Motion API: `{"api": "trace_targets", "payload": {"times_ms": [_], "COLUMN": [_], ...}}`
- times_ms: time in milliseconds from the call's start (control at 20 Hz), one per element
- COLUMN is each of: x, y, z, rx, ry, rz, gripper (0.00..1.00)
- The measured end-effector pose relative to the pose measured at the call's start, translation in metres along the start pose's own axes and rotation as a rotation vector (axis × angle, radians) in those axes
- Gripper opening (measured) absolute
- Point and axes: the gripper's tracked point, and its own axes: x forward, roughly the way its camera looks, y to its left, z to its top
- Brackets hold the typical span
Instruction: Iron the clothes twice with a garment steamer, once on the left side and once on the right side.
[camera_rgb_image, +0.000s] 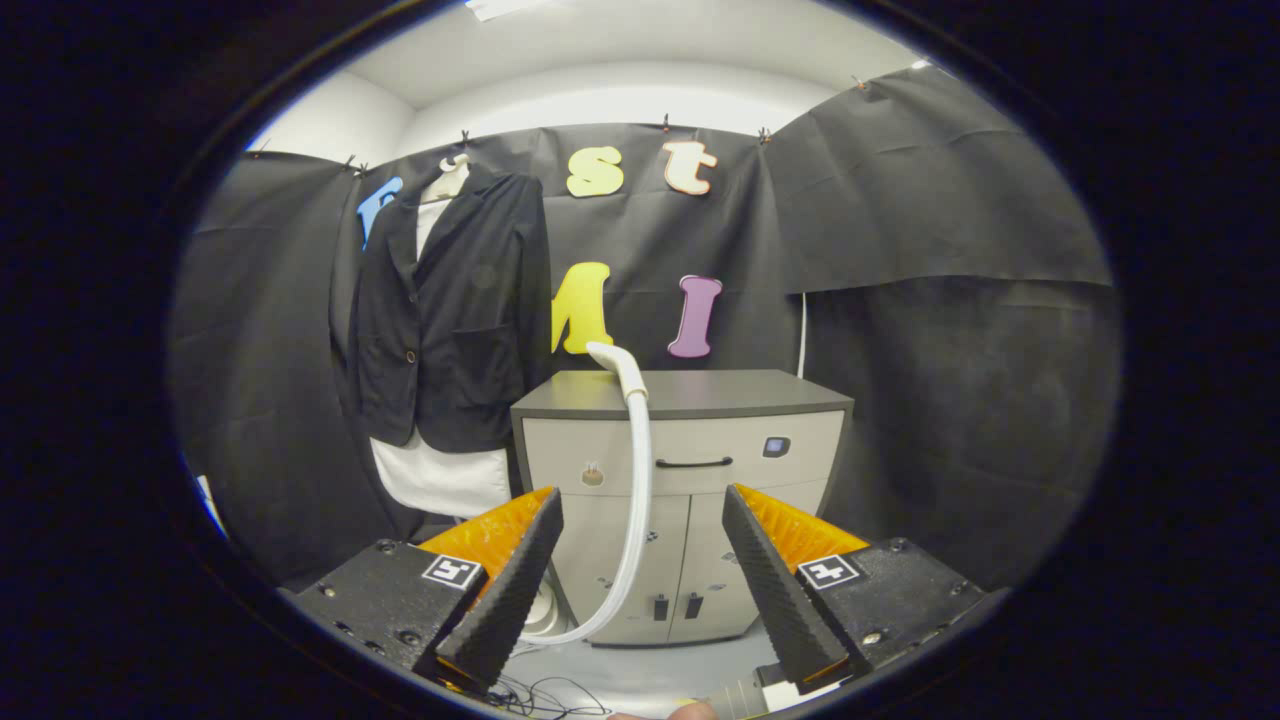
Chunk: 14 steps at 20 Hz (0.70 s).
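Black ribbed fingers (520, 570) backed in orange form the jaws of the gripper (640, 575), which stand released and wide apart with nothing pressed between them. Seen through the gap between the fingers, a white steamer hose (637, 480) rises from the floor (660, 670), runs up the front of a grey cabinet (760, 470) and curls over the cabinet's dark top, near its left end. The steamer's head cannot be made out. At the foot of the hose, just behind the left finger, part of a pale round base (545, 610) is visible. The cabinet stands beyond the fingers, against the far wall, and has a drawer with a dark handle (694, 462) above two doors. Far left of the cabinet, and just beside it, hangs the garment: a dark jacket (450, 320) on a white dress form (440, 475), whose lower body shows below the jacket's hem. The jacket is well beyond the fingers and apart from them. Thin dark cables (545, 695) lie on the floor near the left finger.
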Motion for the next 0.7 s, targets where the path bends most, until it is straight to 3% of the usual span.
{"api": "trace_targets", "payload": {"times_ms": [300,700], "x": [0.035,0.114], "y": [0.026,0.043], "z": [0.029,0.081], "rx": [-0.022,0.014], "ry": [0.065,0.178], "rz": [-0.003,0.111], "gripper": [1.0,0.99]}}
